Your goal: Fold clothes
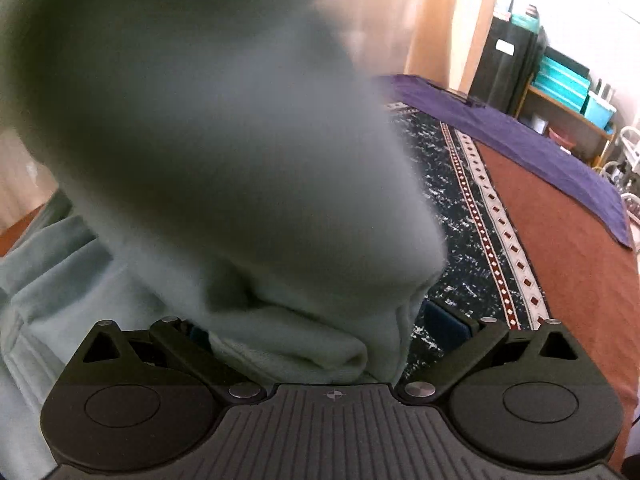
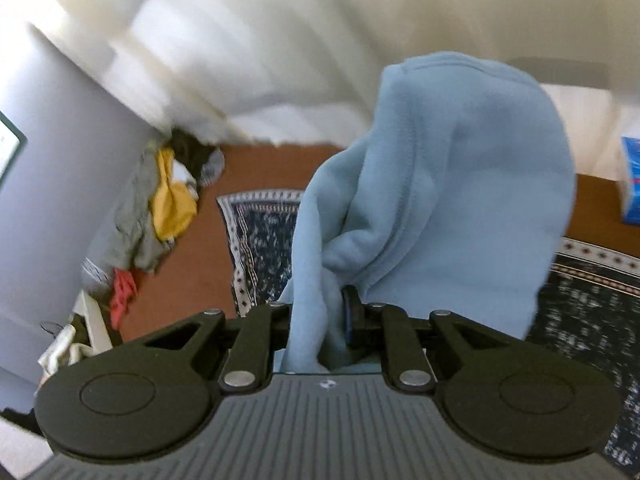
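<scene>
Fingers of the left gripper (image 1: 316,332) stand wide apart in the left wrist view, one blue pad (image 1: 444,326) showing at about 4 o'clock and the other mostly hidden behind cloth at about 8 o'clock. Between them lies a bunched roll of the pale blue fleece garment (image 1: 280,344), filling most of the gap but sitting toward the 8 o'clock finger, clear of the visible pad; the jaws look released, not pinching. More of the same fleece rises in a blurred mass from centre to 11 o'clock, covering most of the frame, and spreads in folds at 9 o'clock. From 1 to 5 o'clock runs a dark patterned rug (image 1: 448,184) with a banded border, a rust-brown cover (image 1: 568,248) beyond it, and a purple cloth (image 1: 520,136) toward 2 o'clock. Shelves with teal boxes (image 1: 560,80) stand at 2 o'clock. Turning to the right wrist view, the right gripper (image 2: 316,320) has its fingers drawn close together, clenched on a strip of the fleece garment (image 2: 440,184), which passes straight down between the pads at 6 o'clock and billows upward in a hanging hump toward 1 o'clock. Its background is streaked with blur. At 9 o'clock lies a pile of clothes (image 2: 164,208) in grey, yellow and red on the rust-brown surface, with the patterned rug at centre and at 4 o'clock. One blue box (image 2: 632,180) sits at 3 o'clock.
</scene>
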Available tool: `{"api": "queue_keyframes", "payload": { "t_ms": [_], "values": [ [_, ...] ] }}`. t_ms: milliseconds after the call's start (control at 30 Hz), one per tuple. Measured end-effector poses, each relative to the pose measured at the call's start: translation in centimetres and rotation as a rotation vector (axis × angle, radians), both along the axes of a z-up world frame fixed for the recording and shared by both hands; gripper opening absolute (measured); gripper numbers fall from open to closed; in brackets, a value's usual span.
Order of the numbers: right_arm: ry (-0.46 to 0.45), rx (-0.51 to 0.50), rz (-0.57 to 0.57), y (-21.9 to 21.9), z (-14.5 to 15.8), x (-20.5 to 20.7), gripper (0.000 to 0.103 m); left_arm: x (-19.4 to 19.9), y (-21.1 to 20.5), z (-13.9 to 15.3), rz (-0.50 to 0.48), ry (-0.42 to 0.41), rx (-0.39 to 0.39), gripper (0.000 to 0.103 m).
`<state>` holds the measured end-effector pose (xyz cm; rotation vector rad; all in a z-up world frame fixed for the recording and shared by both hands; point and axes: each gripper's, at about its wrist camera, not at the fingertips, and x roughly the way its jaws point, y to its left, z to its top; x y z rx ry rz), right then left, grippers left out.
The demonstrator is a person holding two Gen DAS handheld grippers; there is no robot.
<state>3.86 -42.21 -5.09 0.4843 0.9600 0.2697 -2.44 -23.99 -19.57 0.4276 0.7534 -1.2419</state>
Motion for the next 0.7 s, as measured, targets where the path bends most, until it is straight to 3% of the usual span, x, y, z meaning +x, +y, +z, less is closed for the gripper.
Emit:
{"api": "queue_keyframes", "payload": {
  "t_ms": [167,267,333,433,567,700],
  "values": [
    [0.071,-0.04,0.041,2.9,-3.1,3.3,0.019,0.9,7.3,3.0,0.098,0.144,-0.104,0.1],
    [0.114,-0.025,0.044,3.6,-5.2,4.5,0.02,2.7,13.7,3.7,0.248,0.295,-0.153,0.1],
    [0.139,0.005,0.043,3.8,-6.6,5.1,0.021,4.5,17.9,3.8,0.41,0.38,-0.188,0.1],
    [0.158,0.013,0.056,4.8,-8.7,5.8,0.022,7.2,22.2,5.1,0.597,0.446,-0.302,0.1],
    [0.12,-0.051,0.086,6.7,-10.7,6.1,0.021,11.1,22.3,8.0,0.662,0.426,-0.402,0.102],
    [0.048,-0.137,0.123,8.4,-11.4,5.6,0.02,15.8,19.5,7.6,0.67,0.438,-0.354,0.102]
  ]
}}
